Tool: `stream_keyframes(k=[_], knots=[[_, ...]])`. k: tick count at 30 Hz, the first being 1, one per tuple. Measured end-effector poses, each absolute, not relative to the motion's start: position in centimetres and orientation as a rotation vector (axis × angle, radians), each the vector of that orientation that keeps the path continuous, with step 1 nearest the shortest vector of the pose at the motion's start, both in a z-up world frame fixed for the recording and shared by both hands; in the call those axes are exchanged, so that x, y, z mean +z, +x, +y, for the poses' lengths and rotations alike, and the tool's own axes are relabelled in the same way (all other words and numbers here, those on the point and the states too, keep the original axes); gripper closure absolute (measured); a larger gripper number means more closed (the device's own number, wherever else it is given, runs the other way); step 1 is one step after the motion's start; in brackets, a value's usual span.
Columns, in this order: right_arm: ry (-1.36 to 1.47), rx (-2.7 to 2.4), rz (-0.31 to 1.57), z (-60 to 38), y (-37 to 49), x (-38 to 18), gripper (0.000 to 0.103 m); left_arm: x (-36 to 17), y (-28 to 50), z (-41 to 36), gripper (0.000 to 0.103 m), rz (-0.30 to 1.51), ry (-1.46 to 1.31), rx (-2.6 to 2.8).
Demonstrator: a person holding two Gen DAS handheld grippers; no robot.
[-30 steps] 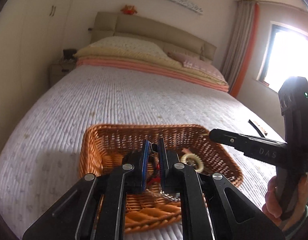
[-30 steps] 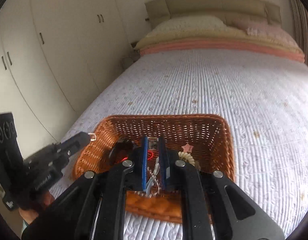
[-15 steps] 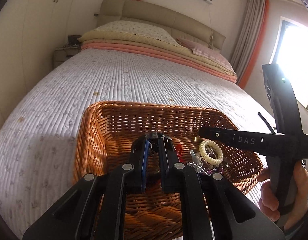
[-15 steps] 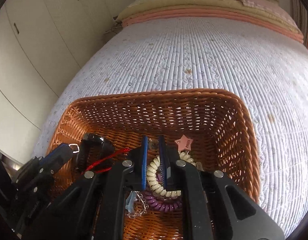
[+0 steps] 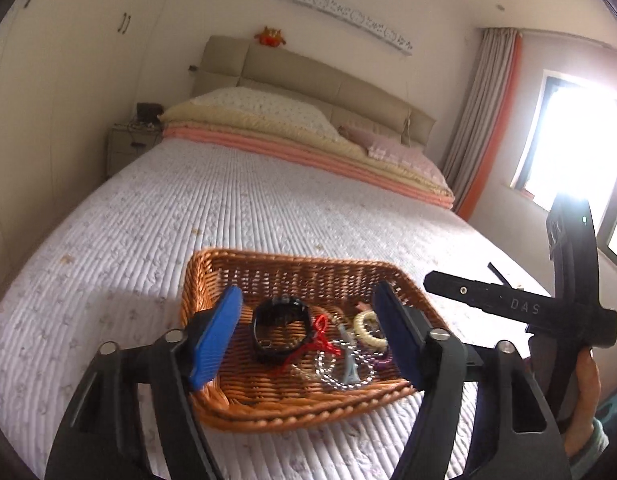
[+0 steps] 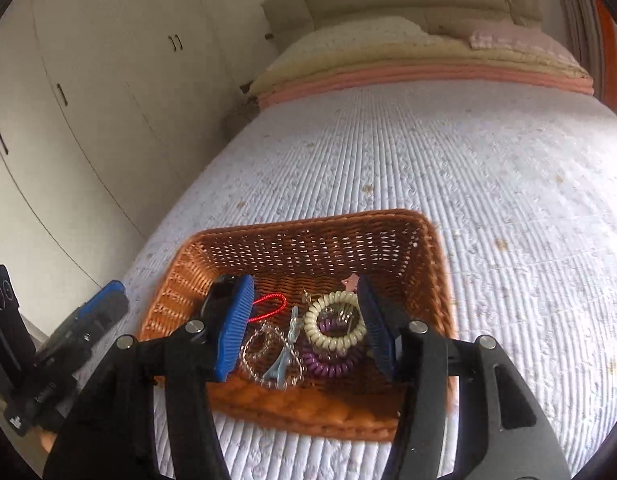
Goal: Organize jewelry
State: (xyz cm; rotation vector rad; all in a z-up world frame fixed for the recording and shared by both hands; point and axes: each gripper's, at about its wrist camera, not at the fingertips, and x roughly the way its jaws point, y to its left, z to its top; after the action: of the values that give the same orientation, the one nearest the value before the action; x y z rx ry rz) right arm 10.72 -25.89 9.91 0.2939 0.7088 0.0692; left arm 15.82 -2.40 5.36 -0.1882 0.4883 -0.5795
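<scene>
Both the left gripper (image 5: 308, 336) and the right gripper (image 6: 302, 326), narrow half a second ago, now stand wide and empty above the brown wicker basket (image 6: 436, 240) at lower centre, so the jewelry pile (image 6: 308, 336) looks delivered.

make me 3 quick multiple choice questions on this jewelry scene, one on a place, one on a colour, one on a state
1. Where does the wicker basket sit?
A) on the bed
B) on a nightstand
C) on the floor

2. What colour is the coil band lying on the purple coil?
A) green
B) cream
C) black

3. How do both grippers' jaws stand?
A) shut on a chain
B) shut, empty
C) wide open

Answers:
1 A, quilted bedspread surrounds it.
2 B, pale cream loops.
3 C, left gripper and right gripper hold nothing.
</scene>
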Motion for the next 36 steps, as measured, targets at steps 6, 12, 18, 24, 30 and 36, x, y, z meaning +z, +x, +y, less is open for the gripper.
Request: stream_keyframes(k=[6, 12, 18, 24, 30, 36], knots=[[0.198, 0.028, 0.549, -24.8, 2.9, 11.4, 0.039, 6.8, 8.1, -1.3, 0.009, 0.333, -0.118, -0.457], [0.130, -0.050, 0.419, -23.2, -3.4, 9.2, 0.022, 5.0, 3.5, -0.9, 0.008, 0.272, -0.086, -0.331], [0.131, -0.093, 0.301, -22.5, -7.3, 7.0, 0.011, 1.8, 0.5, -2.0, 0.008, 0.215, -0.010, -0.195], [0.117, -0.075, 0.288, -21.9, -8.6, 5.9, 0.011, 1.4, -0.6, -2.5, 0.007, 0.206, 0.029, -0.151], [0.094, -0.096, 0.261, -21.3, -9.5, 4.7, 0.009, 0.5, 0.1, -1.7, 0.007, 0.257, -0.009, -0.146], [0.095, -0.083, 0.269, -21.2, -9.5, 4.3, 0.008, 0.0, 0.1, -0.7, 0.007, 0.253, -0.058, -0.168]])
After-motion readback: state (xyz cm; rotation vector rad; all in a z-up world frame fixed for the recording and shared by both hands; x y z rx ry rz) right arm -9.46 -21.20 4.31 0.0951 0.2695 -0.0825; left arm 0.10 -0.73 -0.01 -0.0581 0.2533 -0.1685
